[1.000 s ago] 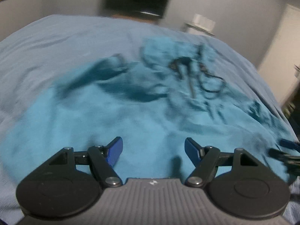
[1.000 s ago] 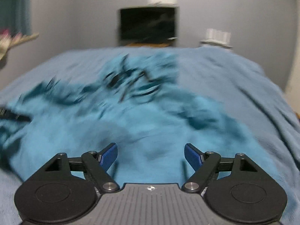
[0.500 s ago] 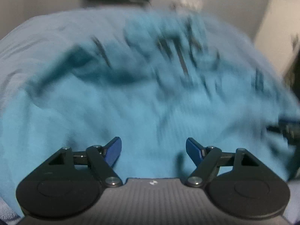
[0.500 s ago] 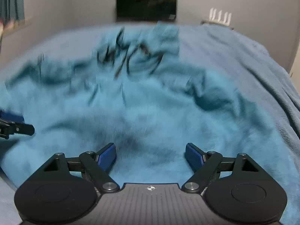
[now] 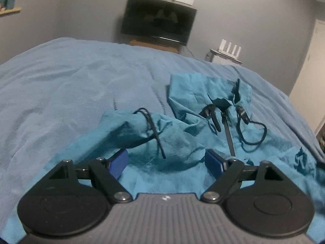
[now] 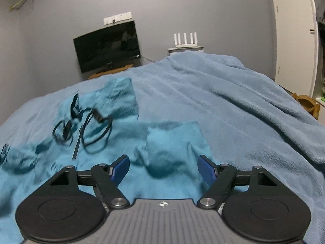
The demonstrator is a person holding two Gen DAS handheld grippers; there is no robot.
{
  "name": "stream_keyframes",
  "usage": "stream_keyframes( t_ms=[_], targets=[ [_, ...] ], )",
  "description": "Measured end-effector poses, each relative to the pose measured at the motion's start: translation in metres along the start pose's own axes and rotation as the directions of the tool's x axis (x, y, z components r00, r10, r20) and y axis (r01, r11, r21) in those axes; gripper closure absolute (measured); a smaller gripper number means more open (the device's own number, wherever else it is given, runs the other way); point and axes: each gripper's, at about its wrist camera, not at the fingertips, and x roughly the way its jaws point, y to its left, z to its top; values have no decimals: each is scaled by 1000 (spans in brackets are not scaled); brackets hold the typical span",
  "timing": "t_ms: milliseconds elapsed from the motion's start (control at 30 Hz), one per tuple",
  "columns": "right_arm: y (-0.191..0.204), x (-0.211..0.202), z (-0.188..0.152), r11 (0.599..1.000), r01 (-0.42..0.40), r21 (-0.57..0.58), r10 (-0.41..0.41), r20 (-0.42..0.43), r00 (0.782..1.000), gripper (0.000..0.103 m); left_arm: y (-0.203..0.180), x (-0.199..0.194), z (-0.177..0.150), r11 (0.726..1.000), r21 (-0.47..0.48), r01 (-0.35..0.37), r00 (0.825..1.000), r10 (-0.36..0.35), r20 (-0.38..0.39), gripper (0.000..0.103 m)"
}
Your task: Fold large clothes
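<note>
Left wrist view: my left gripper (image 5: 165,161) and right gripper (image 6: 163,167) gape wide, holding nothing, above the teal jacket (image 5: 182,140).

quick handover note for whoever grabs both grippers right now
Left gripper: open, empty, low over the near part of the teal hooded jacket.
Right gripper: open, empty, over the jacket's right side.
Jacket lies crumpled on the blue blanket, hood and black drawcords at the far end.
Done: no neat fold visible.
Left: flatten it, fold sleeves in, fold the body.
</note>
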Motion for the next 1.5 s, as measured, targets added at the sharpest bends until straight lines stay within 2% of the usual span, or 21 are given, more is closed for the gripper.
stream_keyframes(
  t_ms=[133, 200, 300, 400, 500, 600, 700, 833, 967, 1100, 1167, 1333, 1467, 1500],
  targets=[
    [3, 31, 3, 1000, 3, -19, -3, -11, 1000, 34, -8, 22, -2, 998, 53, 30, 999, -29, -16, 21],
    [4, 48, -1, 999, 19, -37, -20, -40, 999, 33, -5, 31, -5, 999, 43, 11, 1000, -9, -28, 21],
    [3, 77, -10, 997, 48, -57, -53, -89, 995, 33, 14, 48, -10, 998, -39, -42, 998, 40, -55, 21],
    [0, 90, -13, 998, 33, -53, -39, -104, 994, 32, 38, 58, -14, 990, -140, -27, 997, 16, -79, 21],
    [2, 84, -8, 999, 12, -50, -15, -71, 997, 32, 47, 57, -13, 973, -231, -24, 998, 8, -70, 21],
    [14, 64, 4, 995, -35, -89, 36, 5, 999, 31, 38, 47, -7, 961, -276, -25, 999, 14, -44, 21],
    [28, 65, 22, 990, -109, -89, 111, 24, 994, 29, 26, 47, -8, 973, -229, 13, 1000, -19, -23, 21],
    [52, 101, 55, 978, -181, -102, 181, -12, 983, 29, 13, 53, -13, 993, -116, -18, 999, 13, -45, 21],
    [71, 155, 85, 973, -228, -49, 224, -69, 972, 32, 18, 62, -16, 990, -144, -9, 998, 0, -64, 21],
    [83, 204, 109, 977, -215, 1, 214, -106, 971, 32, 21, 65, -17, 989, -147, -7, 998, -2, -60, 19],
    [89, 227, 121, 980, -199, 15, 199, -99, 975, 32, 21, 66, -19, 991, -136, -7, 998, -2, -62, 17],
    [103, 278, 142, 983, -186, -8, 184, -91, 979, 29, 17, 69, -24, 995, -98, -5, 999, 0, -51, 13],
    [106, 315, 148, 985, -167, -37, 163, -98, 982, 10, 15, 73, -26, 995, -96, 0, 999, -4, -37, 8],
    [105, 322, 148, 984, -176, -33, 171, -105, 980, 9, 15, 74, -26, 995, -95, 2, 999, -6, -36, 7]
  ],
)
